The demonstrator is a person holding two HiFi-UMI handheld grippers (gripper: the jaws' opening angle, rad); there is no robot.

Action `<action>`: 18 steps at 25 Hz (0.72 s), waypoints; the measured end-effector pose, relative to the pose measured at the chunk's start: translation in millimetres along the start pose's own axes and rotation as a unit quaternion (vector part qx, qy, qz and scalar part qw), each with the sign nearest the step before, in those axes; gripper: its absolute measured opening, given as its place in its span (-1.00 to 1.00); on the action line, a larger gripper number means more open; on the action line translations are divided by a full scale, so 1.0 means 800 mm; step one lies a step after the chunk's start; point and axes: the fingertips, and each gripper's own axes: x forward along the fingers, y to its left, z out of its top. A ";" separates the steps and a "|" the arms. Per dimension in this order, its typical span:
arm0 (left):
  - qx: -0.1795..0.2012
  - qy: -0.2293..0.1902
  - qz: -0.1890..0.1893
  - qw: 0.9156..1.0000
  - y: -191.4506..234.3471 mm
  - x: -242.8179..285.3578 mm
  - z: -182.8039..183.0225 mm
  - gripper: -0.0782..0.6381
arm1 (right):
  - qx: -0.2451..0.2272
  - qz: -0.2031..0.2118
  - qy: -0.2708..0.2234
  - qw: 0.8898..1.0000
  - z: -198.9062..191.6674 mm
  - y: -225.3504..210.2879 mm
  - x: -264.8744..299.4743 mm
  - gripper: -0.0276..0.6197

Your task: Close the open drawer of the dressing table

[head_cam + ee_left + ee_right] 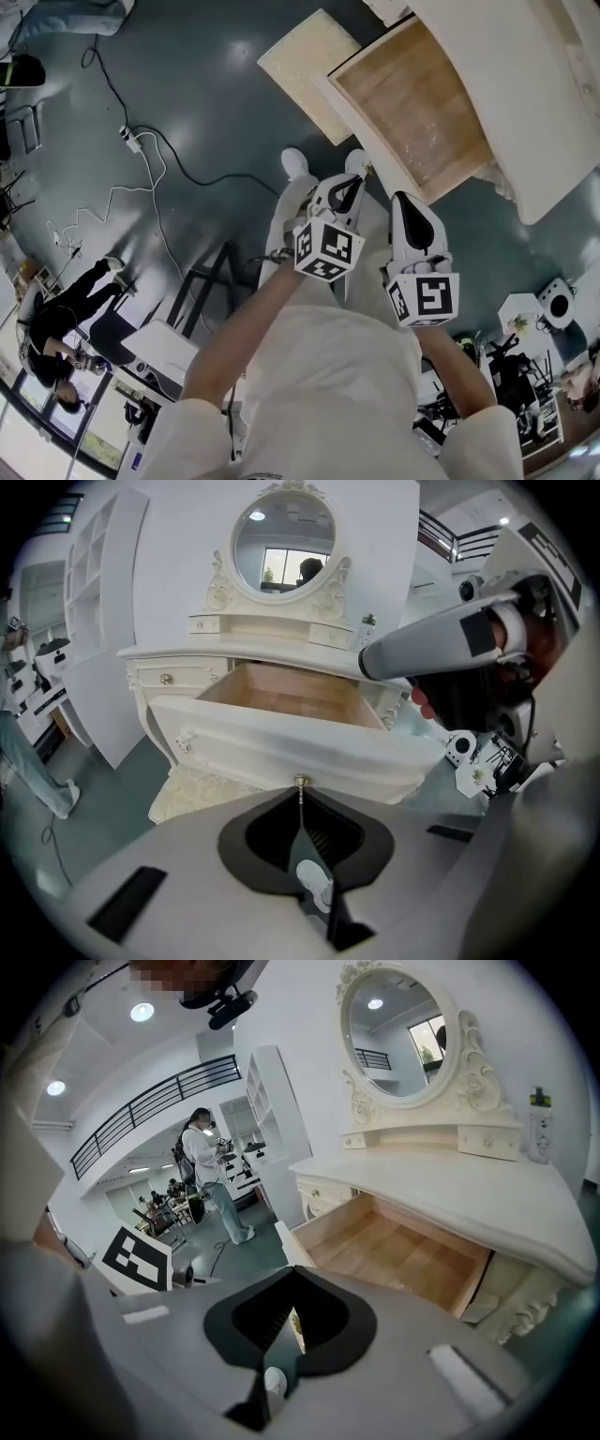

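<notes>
The white dressing table has its wide drawer pulled out, and the bare wooden bottom shows. In the left gripper view the curved white drawer front faces me, with a small brass knob at its middle. My left gripper is shut, its tips right at that knob. It also shows in the head view, at the drawer's front edge. My right gripper is shut and empty, level with the drawer's left front corner. It hangs beside the left one.
A cream textured stool or mat lies on the floor under the drawer. White cables run over the dark floor at left, near a black stand. An oval mirror tops the table. A person stands far off.
</notes>
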 end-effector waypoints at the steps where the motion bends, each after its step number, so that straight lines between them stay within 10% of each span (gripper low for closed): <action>1: -0.001 0.001 -0.001 1.000 0.000 0.003 -0.001 -0.75 | 0.001 -0.001 0.001 1.000 -0.001 -0.001 0.000 -0.91; 18: 0.017 0.003 -0.015 1.000 -0.002 0.033 -0.002 -0.75 | 0.008 -0.014 0.003 1.000 -0.002 -0.008 -0.005 -0.91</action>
